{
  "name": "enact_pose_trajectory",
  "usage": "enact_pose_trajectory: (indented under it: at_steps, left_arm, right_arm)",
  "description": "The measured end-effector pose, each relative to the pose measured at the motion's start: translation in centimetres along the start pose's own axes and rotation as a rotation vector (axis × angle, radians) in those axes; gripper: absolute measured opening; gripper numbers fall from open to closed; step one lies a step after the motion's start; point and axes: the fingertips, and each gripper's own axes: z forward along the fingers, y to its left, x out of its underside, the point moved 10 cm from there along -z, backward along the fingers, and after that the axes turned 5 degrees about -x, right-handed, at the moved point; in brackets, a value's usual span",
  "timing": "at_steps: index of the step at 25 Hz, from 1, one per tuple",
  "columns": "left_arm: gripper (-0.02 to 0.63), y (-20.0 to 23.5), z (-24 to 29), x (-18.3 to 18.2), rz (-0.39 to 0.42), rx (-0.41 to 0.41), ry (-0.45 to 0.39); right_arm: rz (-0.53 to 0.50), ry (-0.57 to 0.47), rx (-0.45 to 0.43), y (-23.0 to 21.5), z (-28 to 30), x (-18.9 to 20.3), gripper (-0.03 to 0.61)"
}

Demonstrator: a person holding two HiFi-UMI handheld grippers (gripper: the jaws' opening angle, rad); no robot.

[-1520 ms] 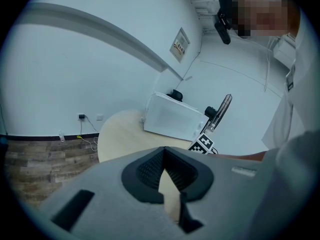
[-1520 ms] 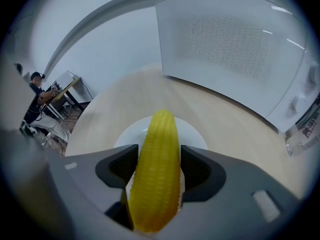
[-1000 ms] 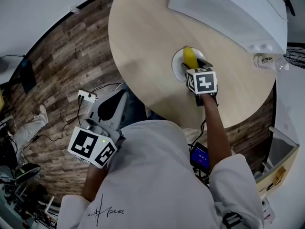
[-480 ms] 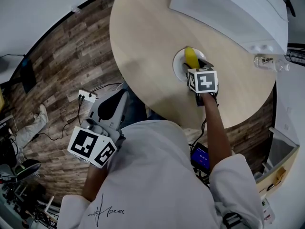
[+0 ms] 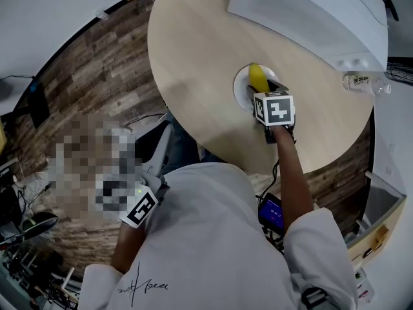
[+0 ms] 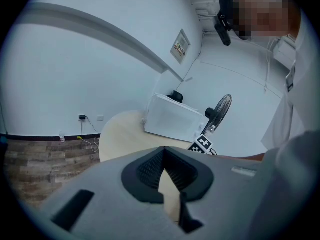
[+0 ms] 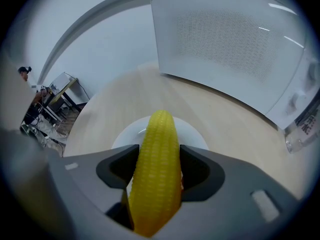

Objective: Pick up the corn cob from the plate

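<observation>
Right gripper point(image 7: 159, 170) has the corn point(image 7: 157, 176) now: its fingers point(image 7: 200, 171) are clamped on either side of the cob, about halfway along it. The far end pokes out past the fingertips, over the white plate point(image 7: 195, 132). The plate sits right under and just ahead of the fingers on the round surface point(image 7: 240, 129). Can't tell from either view whether the cob is touching the plate or just clear of it. Well beyond the fingers there's a big white box point(image 7: 230, 39), and off to their right a clear bottle point(image 7: 301, 129) lies on its side. From the head view, the left gripper point(image 5: 139, 202) is nowhere near any of this. It hangs off the near edge of the surface, over the wood floor point(image 5: 84, 76), with fingertips together and nothing between them.
</observation>
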Motion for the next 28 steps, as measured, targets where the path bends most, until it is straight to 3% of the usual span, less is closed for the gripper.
enact_pose_trajectory:
  at_steps: [28]
  left_arm:
    - [0.002,-1.6,-0.2,0.2,0.039,0.02,-0.012]
  right_arm:
    - [0.044,-0.046,-0.02,-0.5,-1.9,1.3,0.268]
